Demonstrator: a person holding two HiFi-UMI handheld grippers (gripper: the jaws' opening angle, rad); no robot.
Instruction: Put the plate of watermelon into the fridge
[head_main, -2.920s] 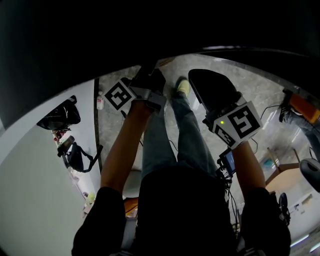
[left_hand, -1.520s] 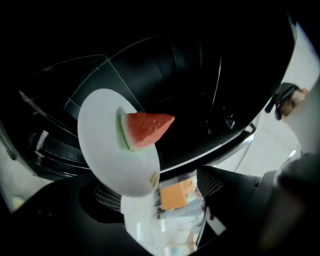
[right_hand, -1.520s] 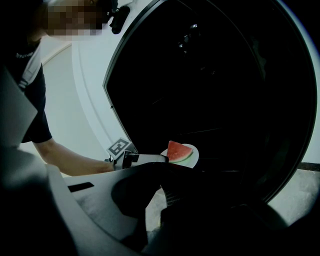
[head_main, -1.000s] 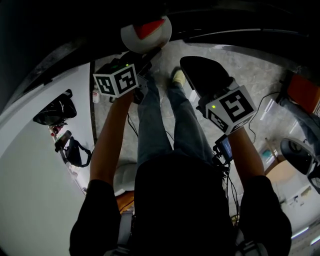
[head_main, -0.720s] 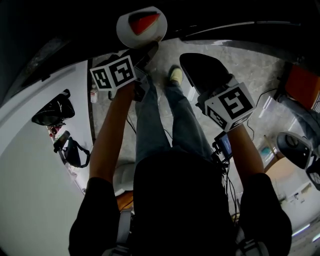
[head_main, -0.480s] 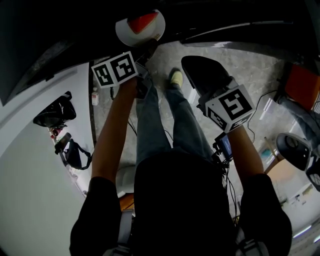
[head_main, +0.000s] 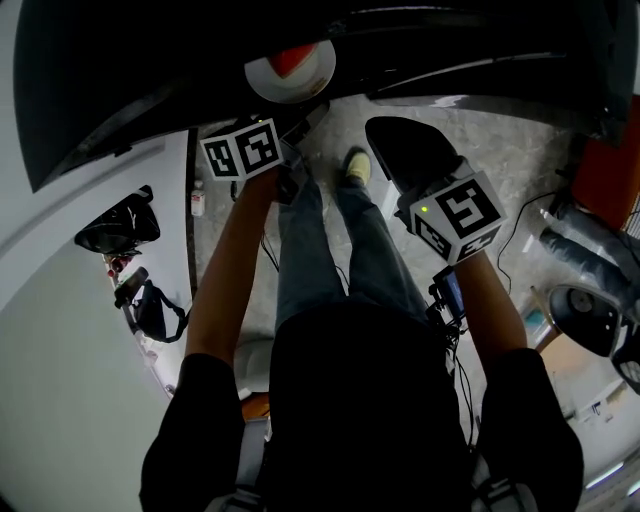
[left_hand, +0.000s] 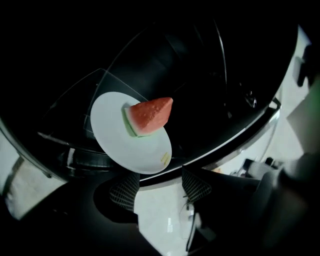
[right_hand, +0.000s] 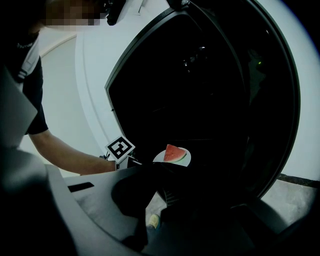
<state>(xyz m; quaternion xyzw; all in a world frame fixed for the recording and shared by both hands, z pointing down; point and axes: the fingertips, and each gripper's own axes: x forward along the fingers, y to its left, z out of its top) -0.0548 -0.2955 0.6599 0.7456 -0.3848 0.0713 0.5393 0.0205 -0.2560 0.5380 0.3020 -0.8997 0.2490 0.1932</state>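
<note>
Plate (left_hand: 114, 136) of watermelon (left_hand: 150, 114) sits on the fridge shelf (left_hand: 70, 107); we should draw our left gripper (left_hand: 160, 186) (jaws just opened, empty) straight back.

Black shirt (head_main: 370, 400), blue jeans (head_main: 310, 255); mesh-patterned fingers (left_hand: 125, 189) on left gripper (left_hand: 160, 186)

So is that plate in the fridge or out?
In: the plate, with a watermelon slice on it, lies on a glass shelf inside the dark fridge.

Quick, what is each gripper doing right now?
Left gripper: open, jaws just opened, nothing between them; plate sits just beyond.
Right gripper: too dark to tell whether open.
</note>
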